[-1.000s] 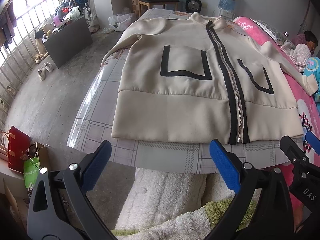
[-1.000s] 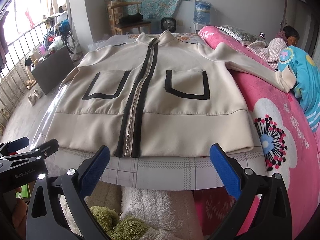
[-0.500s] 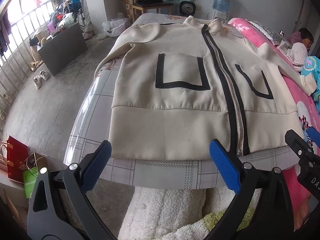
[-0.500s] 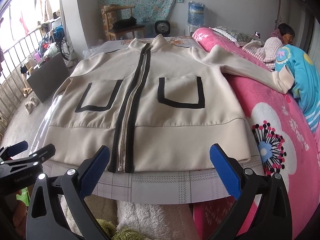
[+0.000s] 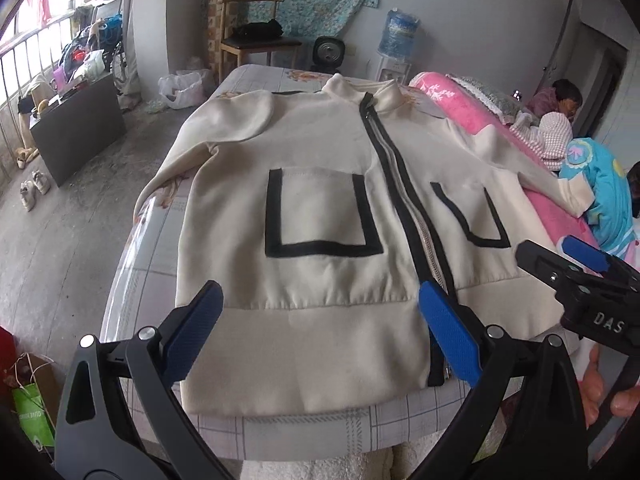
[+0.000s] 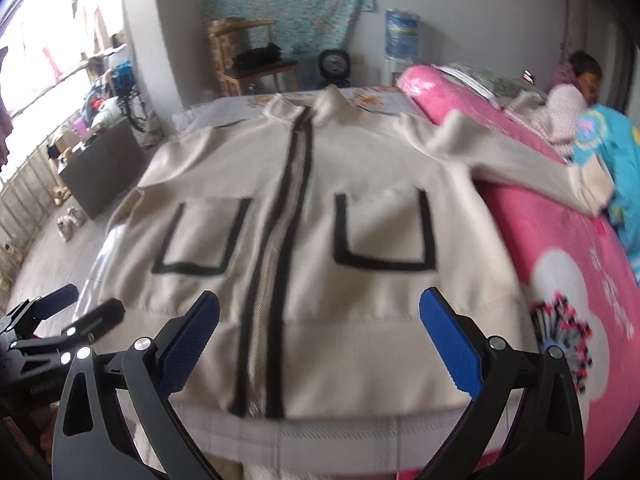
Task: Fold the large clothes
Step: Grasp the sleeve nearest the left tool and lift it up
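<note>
A cream zip jacket (image 5: 320, 200) with black pocket outlines and a black zipper band lies flat, front up, on the bed; it also shows in the right wrist view (image 6: 320, 216). Its right sleeve (image 6: 520, 160) stretches over the pink blanket. Its left sleeve (image 5: 224, 128) is bent at the bed's left edge. My left gripper (image 5: 320, 340) is open and empty above the hem's left half. My right gripper (image 6: 320, 344) is open and empty above the hem near the zipper. Each gripper shows at the edge of the other's view, the right one (image 5: 576, 264) and the left one (image 6: 60, 320).
A pink flowered blanket (image 6: 560, 280) covers the bed's right side, where a person (image 5: 560, 100) lies. The grey checked sheet (image 5: 152, 240) ends at the bed's left edge above a concrete floor. A chair (image 5: 256, 40), fan and water bottle stand behind the bed. Bags (image 5: 28, 400) sit low left.
Both grippers have moved forward over the bed, from short of the near edge to above the jacket's hem. Both stay open. The jacket has not moved.
</note>
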Demonstrator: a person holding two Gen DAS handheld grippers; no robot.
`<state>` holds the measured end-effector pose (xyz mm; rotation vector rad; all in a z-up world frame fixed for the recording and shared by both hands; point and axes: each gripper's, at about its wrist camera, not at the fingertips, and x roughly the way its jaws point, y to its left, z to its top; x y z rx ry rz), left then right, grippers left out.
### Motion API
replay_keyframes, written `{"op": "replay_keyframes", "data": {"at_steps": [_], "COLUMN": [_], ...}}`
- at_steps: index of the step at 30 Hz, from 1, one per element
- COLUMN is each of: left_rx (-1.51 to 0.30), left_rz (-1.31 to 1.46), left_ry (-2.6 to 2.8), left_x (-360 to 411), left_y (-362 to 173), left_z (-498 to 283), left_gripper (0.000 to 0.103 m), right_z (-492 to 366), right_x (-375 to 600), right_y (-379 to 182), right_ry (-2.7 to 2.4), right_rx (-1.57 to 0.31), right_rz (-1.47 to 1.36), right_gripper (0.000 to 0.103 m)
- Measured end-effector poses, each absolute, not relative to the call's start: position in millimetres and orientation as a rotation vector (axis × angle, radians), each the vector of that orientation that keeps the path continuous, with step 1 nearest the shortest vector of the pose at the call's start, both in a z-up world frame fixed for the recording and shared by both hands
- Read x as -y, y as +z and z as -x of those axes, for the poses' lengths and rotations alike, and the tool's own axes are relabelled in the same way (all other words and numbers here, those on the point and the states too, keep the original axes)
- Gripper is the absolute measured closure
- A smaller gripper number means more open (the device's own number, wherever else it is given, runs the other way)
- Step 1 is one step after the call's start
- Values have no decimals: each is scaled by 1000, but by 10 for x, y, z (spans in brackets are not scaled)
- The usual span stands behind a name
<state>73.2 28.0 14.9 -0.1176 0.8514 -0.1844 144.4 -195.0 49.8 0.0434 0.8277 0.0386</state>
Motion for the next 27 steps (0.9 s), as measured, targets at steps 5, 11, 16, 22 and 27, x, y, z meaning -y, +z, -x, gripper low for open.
{"op": "replay_keyframes", "data": {"at_steps": [5,11,16,22,27], "left_rx": [-842,-803,-831,-1019,-1180], "left_rz": [240,367,678,1220,1631], "left_ry": [-183,27,121,84,61], "left_x": [-543,-1410,-2482,-3401,-3470], "left_y": [207,250,-11,-1187,-2288], "left_z": [-965,-1301,-1717,-2215,-2319], "left_gripper": [8,8,8,8,8], "right_z": [-1779,-2082,-2344,-2543,-2675], "right_x": [1702,1632,1473,1184,1016], "right_y": [681,711,538,241,46], "right_ry": [85,163,213,261,268], "right_rx": [-761,-752,-808,-882,-933], "right_rz": [41,1,11,34,53], "right_gripper": [5,5,5,5,5]}}
